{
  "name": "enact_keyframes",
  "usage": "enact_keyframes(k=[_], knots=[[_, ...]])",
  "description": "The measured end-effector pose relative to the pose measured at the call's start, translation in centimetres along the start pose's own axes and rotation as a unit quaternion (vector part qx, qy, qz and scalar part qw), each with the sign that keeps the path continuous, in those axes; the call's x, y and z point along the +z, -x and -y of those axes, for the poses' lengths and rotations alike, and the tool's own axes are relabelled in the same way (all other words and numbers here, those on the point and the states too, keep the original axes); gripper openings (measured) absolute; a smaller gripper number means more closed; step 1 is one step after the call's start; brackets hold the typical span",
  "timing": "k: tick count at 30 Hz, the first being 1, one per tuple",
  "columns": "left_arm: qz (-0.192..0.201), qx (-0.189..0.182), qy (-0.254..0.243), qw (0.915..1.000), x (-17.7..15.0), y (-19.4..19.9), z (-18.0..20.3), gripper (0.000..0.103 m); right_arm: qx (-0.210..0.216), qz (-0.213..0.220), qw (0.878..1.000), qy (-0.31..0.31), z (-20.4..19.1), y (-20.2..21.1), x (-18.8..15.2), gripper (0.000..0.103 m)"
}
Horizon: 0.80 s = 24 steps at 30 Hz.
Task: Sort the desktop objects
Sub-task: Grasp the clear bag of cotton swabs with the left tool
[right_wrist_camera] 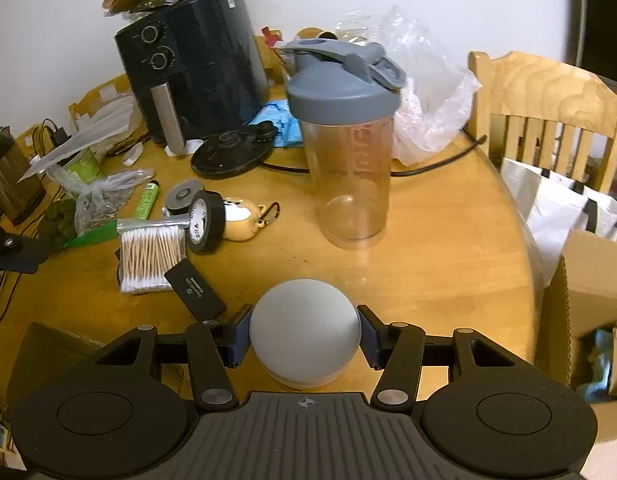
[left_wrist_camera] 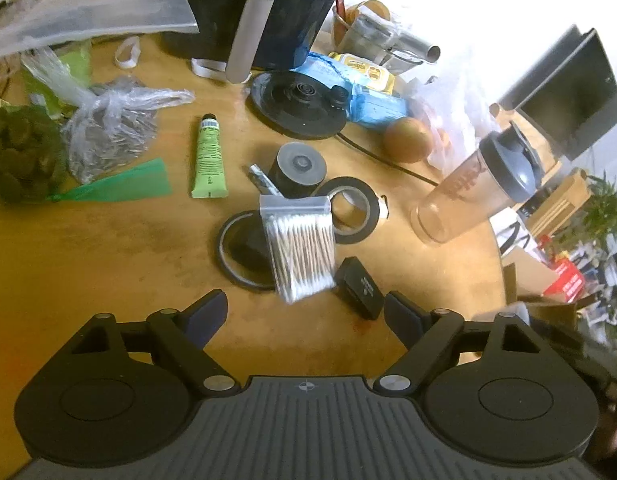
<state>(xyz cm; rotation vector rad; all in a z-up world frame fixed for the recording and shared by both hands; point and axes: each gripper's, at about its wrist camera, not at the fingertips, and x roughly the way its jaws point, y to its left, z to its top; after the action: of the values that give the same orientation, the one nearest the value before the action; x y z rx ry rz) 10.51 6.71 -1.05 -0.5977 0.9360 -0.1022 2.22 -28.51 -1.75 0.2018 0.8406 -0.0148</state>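
Presently, the right gripper is clamped on a white dome-shaped object, one blue pad against each side of it, over the near part of the round wooden table. The left gripper stands wide apart with nothing between its fingers, above bare tabletop. Just beyond it lies a clear bag of cotton swabs, partly across a flat black ring. A small black box sits immediately right of the bag, touching its near corner. Farther off: a roll of black tape, a green tube, a black air fryer. To the right stands a clear shaker bottle, upright, grey lid on.
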Motion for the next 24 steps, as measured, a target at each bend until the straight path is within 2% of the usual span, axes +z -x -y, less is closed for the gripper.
enact_keyframes(k=[2,5,8,19,24], knots=[[-0.006,-0.005,0.005,1.0,0.5,-0.9,-0.2,0.078,-0.004,0.0,1.0,-0.006,0.3,0.2,-0.2,0.057],[-0.011,-0.005,0.01,0.9999,1.1,-2.4,-0.3,0.077,-0.011,0.0,1.0,-0.016,0.8,0.5,-0.5,0.057],[-0.023,-0.005,0.01,0.9997,1.5,-4.0,-0.4,0.067,-0.016,0.002,1.0,-0.024,1.2,0.8,-0.6,0.057],[-0.056,-0.019,0.063,0.9962,2.2,-8.6,-1.8,0.061,-0.036,0.004,0.998,-0.05,2.9,1.6,-1.3,0.057],[-0.073,-0.021,0.08,0.994,2.2,-10.4,-1.9,0.048,-0.043,0.004,0.997,-0.059,3.6,1.9,-1.7,0.057]])
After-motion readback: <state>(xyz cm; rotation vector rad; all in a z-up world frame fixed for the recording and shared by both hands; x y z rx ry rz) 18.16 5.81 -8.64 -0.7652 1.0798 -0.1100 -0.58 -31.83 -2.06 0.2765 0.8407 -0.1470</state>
